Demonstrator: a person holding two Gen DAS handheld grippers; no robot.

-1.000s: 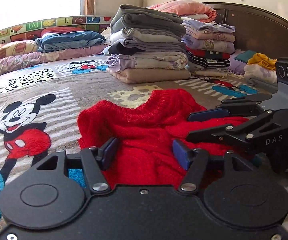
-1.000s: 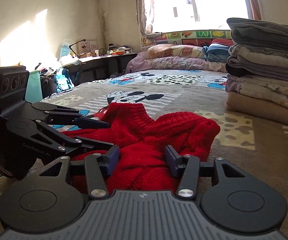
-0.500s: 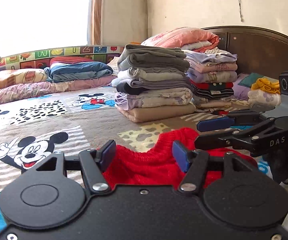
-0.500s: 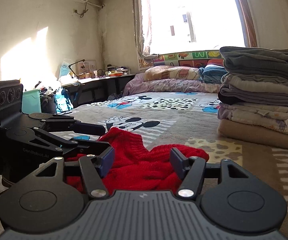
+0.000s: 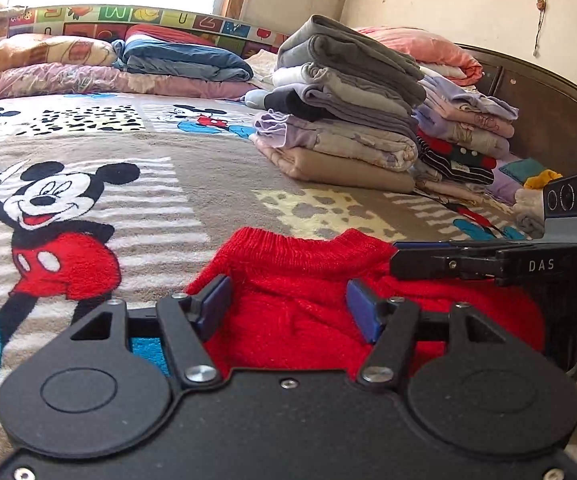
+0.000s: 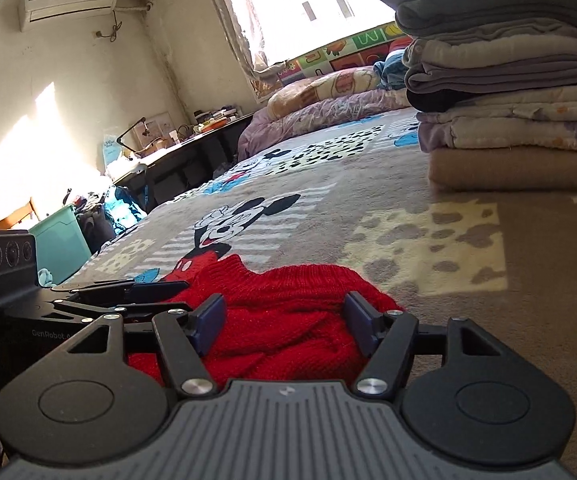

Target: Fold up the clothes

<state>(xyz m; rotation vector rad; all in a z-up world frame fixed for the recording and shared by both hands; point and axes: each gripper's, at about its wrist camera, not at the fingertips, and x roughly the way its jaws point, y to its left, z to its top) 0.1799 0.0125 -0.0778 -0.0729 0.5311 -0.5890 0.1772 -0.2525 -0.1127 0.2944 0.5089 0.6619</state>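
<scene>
A red knitted sweater (image 5: pixel 300 264) lies bunched on the Mickey Mouse blanket (image 5: pixel 208 176). My left gripper (image 5: pixel 286 300) hovers low over its near part, jaws open, with the blue pads apart and the knit showing between them. In the right wrist view my right gripper (image 6: pixel 282 312) stands over the sweater (image 6: pixel 288 284) too. Its jaws are opening, and the red knit lies between the pads without being pressed. Each gripper shows in the other's view: the right gripper (image 5: pixel 420 256) at the sweater's right side, the left gripper (image 6: pixel 160 294) at its left side.
Two tall stacks of folded clothes (image 5: pixel 340 120) (image 5: pixel 460 132) stand on the bed beyond the sweater, before a dark headboard (image 5: pixel 536 108). Rolled bedding (image 5: pixel 48 52) lines the far edge. Beside the bed are a teal bin (image 6: pixel 60 240) and a cluttered desk (image 6: pixel 192 136).
Both grippers have rolled, so the room now looks tilted, and both have shifted across the sweater's near part. The right jaws stand wider than a second ago. The sweater stays on the blanket.
</scene>
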